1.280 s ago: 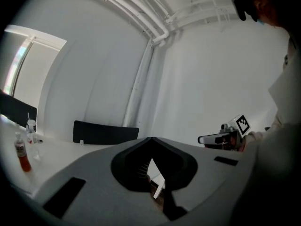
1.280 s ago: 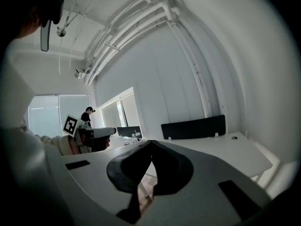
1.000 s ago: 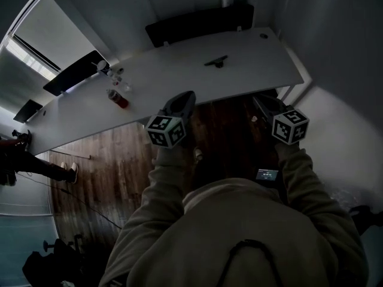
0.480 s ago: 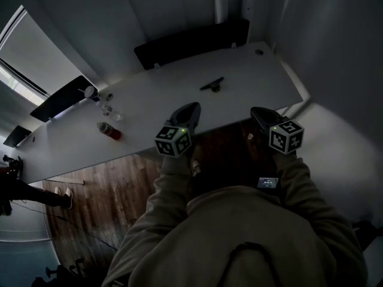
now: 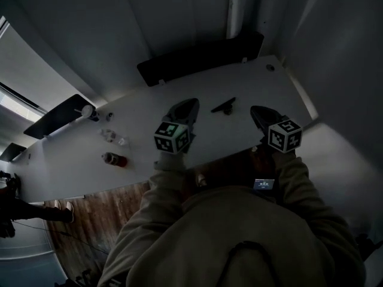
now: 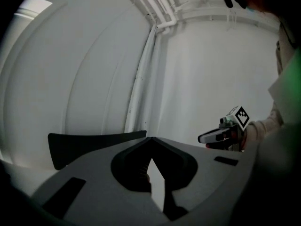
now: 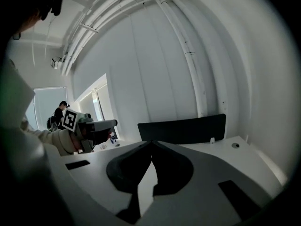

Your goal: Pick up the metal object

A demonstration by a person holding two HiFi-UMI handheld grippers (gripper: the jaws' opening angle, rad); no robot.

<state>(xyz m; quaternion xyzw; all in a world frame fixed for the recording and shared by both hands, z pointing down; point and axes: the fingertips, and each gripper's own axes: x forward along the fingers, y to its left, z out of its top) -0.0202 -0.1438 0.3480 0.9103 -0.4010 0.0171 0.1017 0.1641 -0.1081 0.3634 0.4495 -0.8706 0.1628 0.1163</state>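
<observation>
The metal object [image 5: 223,105] is a small dark piece lying on the white table [image 5: 149,109], seen only in the head view. My left gripper [image 5: 190,103] hovers just left of it, jaws closed together with nothing between them. My right gripper [image 5: 256,110] is held just right of the object, also shut and empty. In the left gripper view the closed left gripper [image 6: 150,140] points at the wall, with the right gripper [image 6: 221,134] off to the side. The right gripper view shows its own closed tips [image 7: 151,142] and the left gripper [image 7: 101,125].
A red bottle [image 5: 115,159], a clear bottle [image 5: 114,137] and a cup [image 5: 88,111] stand on the table's left part. Black divider panels [image 5: 200,57] [image 5: 57,117] line the far edge. A round cable hole [image 5: 270,67] is at the right. A person [image 5: 12,202] stands far left.
Both grippers have come forward from over the wooden floor to above the table, either side of the metal object. The head view has shifted toward the table.
</observation>
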